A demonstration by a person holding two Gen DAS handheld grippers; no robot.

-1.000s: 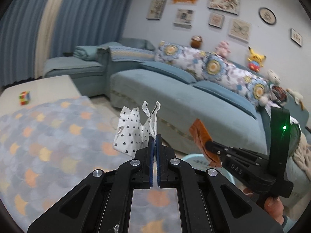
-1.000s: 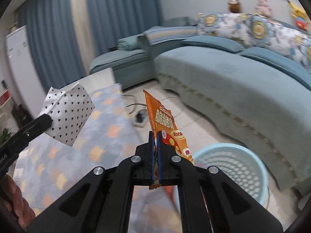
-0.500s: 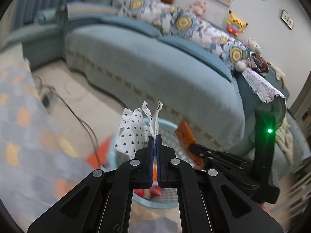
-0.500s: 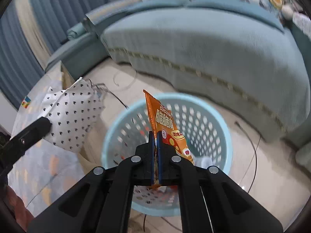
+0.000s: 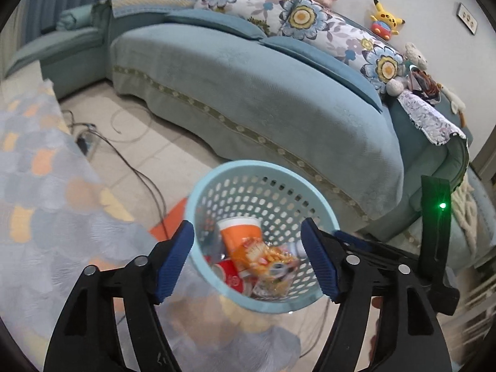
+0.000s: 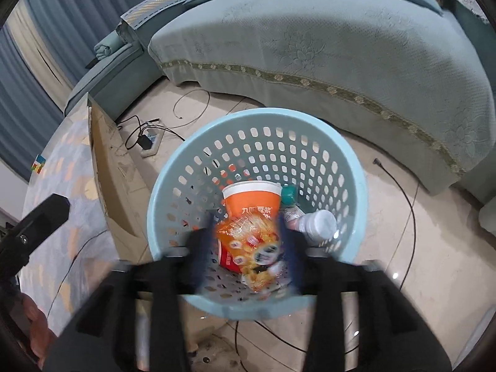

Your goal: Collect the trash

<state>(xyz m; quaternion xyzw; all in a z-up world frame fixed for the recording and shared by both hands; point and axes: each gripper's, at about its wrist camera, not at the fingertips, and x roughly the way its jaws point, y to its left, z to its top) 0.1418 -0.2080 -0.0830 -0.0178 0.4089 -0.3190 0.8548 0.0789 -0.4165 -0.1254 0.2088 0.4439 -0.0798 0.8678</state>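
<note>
The right gripper (image 6: pixel 248 248) is being smeared by motion blur, so its finger edges are hard to trace, though the jaws are being held apart over the basket (image 6: pixel 350 167). The snack bag (image 6: pixel 254 248) is blurred too (its print cannot be read) and is being seen between the jaws, inside the basket; whether it is touching the other trash cannot be told. The left gripper (image 5: pixel 248 257) is being held wide open, empty, its ribbed blue pads (image 5: pixel 173 263) framing the basket's rim. The round, pale-blue plastic basket, its wall pierced with holes, is being stood on the tiled floor, with the plush sofa (image 6: pixel 341 40) at 12 o'clock. An orange paper cup (image 6: pixel 251 200) is being kept within, with a white bottle (image 6: pixel 319 221) at its 3 o'clock, half hidden.
</note>
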